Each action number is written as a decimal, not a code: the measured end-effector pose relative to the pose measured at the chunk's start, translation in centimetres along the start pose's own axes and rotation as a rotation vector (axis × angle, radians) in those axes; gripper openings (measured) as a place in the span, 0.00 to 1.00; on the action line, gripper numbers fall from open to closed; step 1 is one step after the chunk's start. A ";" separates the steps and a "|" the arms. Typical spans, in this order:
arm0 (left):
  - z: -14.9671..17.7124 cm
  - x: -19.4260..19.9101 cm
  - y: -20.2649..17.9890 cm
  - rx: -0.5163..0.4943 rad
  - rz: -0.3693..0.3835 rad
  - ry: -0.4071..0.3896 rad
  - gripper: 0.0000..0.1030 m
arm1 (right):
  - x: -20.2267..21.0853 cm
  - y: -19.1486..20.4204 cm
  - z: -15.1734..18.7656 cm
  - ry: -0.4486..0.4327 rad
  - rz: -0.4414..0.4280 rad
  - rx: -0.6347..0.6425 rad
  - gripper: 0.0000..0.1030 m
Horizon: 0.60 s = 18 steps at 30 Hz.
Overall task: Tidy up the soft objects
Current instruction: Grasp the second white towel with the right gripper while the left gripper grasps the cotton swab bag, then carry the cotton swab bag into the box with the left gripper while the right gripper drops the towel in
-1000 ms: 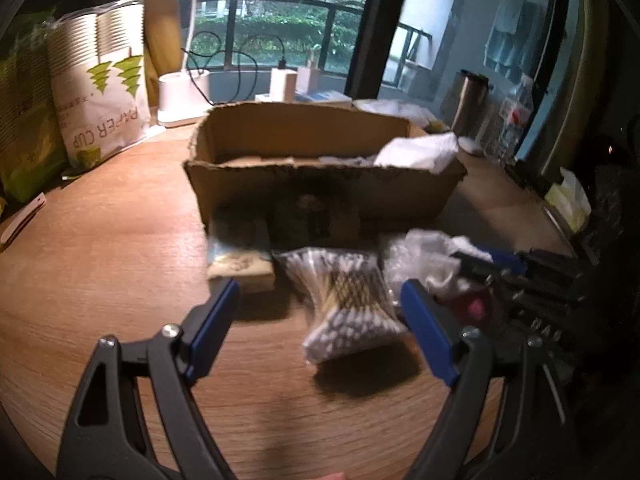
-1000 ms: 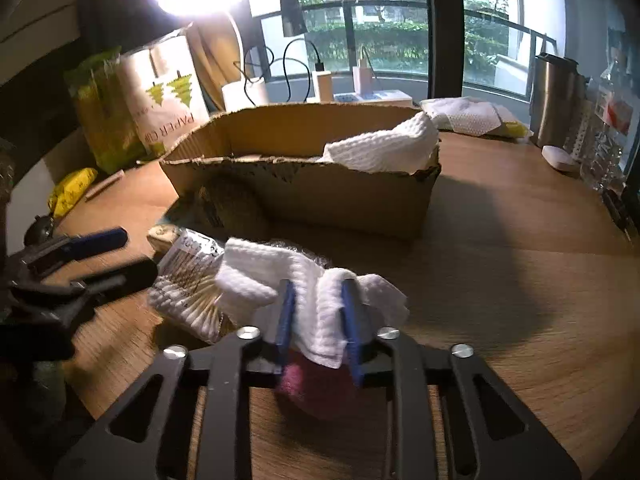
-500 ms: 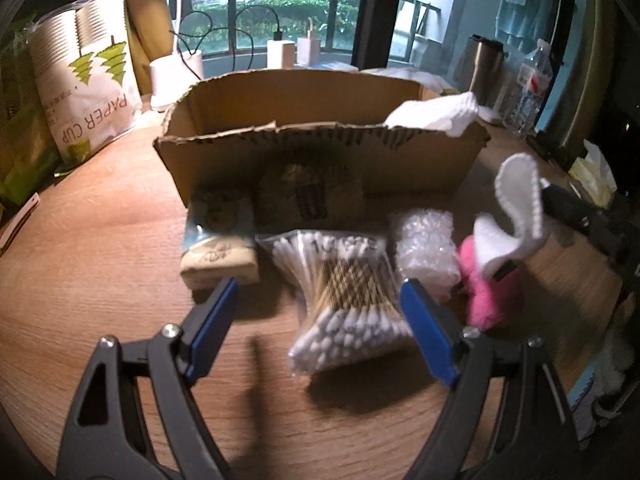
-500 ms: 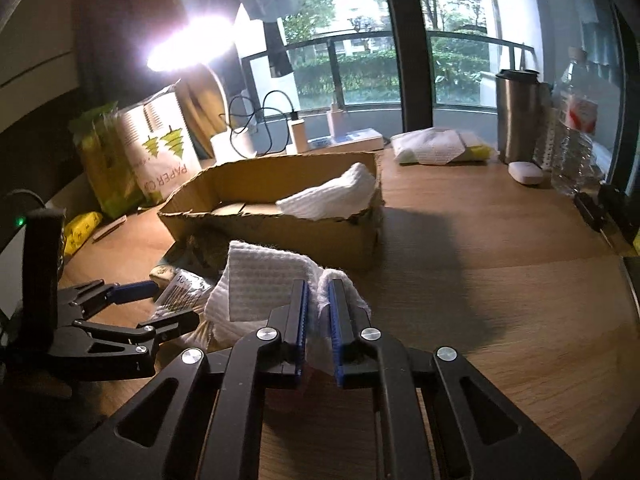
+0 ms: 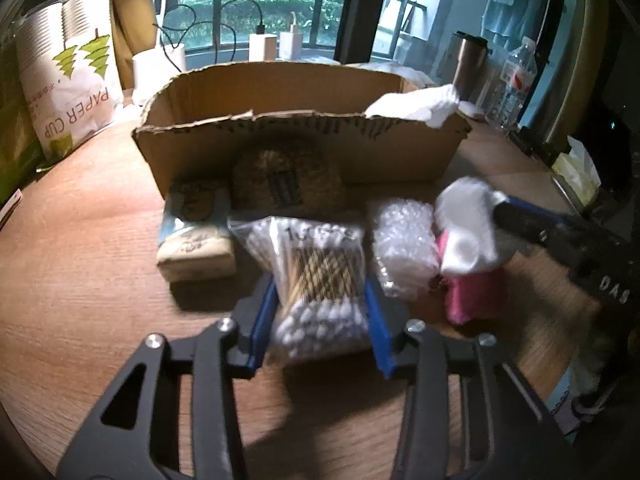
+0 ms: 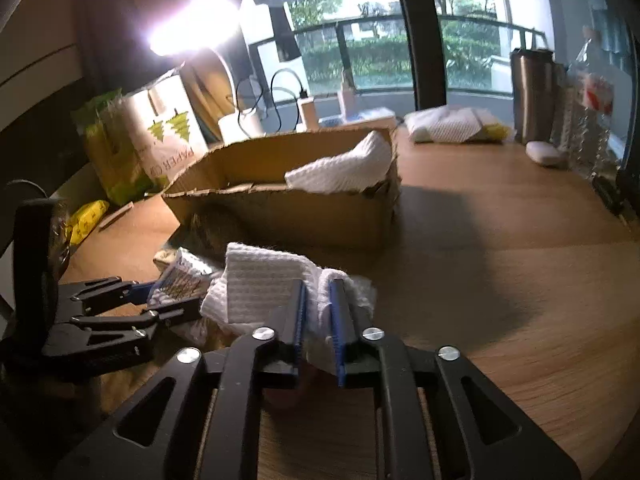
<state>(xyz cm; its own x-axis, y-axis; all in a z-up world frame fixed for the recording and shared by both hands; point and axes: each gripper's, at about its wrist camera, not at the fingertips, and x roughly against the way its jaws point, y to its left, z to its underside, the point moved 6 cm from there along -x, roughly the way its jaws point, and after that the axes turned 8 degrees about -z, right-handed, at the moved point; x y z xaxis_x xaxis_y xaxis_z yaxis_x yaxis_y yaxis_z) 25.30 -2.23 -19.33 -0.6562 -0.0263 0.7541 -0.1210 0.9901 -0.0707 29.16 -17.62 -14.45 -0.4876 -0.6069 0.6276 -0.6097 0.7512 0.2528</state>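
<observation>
My left gripper has closed its blue pads on both sides of a clear bag of cotton swabs lying on the wooden table. My right gripper is shut on a white waffle cloth and holds it above the table; the cloth also shows in the left wrist view. A pink soft item lies under the cloth. A bubble-wrapped packet and a small tissue pack lie beside the swabs. An open cardboard box behind them holds another white cloth.
A paper cup bag and green packs stand at the far left. A steel flask, water bottles and a folded cloth stand at the back right. A lamp shines at the back. A dark pouch leans against the box.
My left gripper moved forward and closed its wide-open jaws around the bag of cotton swabs. My right gripper still holds the white cloth, lifted off the pink item.
</observation>
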 end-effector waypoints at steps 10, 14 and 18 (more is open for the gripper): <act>-0.4 1.9 0.7 0.024 0.046 -0.042 0.39 | -2.1 1.3 0.8 0.082 0.003 0.021 0.65; -0.6 2.7 0.7 0.019 0.058 -0.060 0.39 | -3.1 1.5 1.5 0.109 0.029 0.037 0.65; -0.9 3.5 0.8 0.016 0.063 -0.076 0.39 | -2.7 1.5 1.3 0.090 0.025 0.042 0.54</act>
<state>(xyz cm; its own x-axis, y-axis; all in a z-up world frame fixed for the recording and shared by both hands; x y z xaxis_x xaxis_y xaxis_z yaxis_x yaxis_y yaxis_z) 23.57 -1.44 -16.17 -0.7173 0.0246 0.6963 -0.0891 0.9879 -0.1267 28.78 -15.15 -16.75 -0.4461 -0.5611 0.6973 -0.6244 0.7533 0.2066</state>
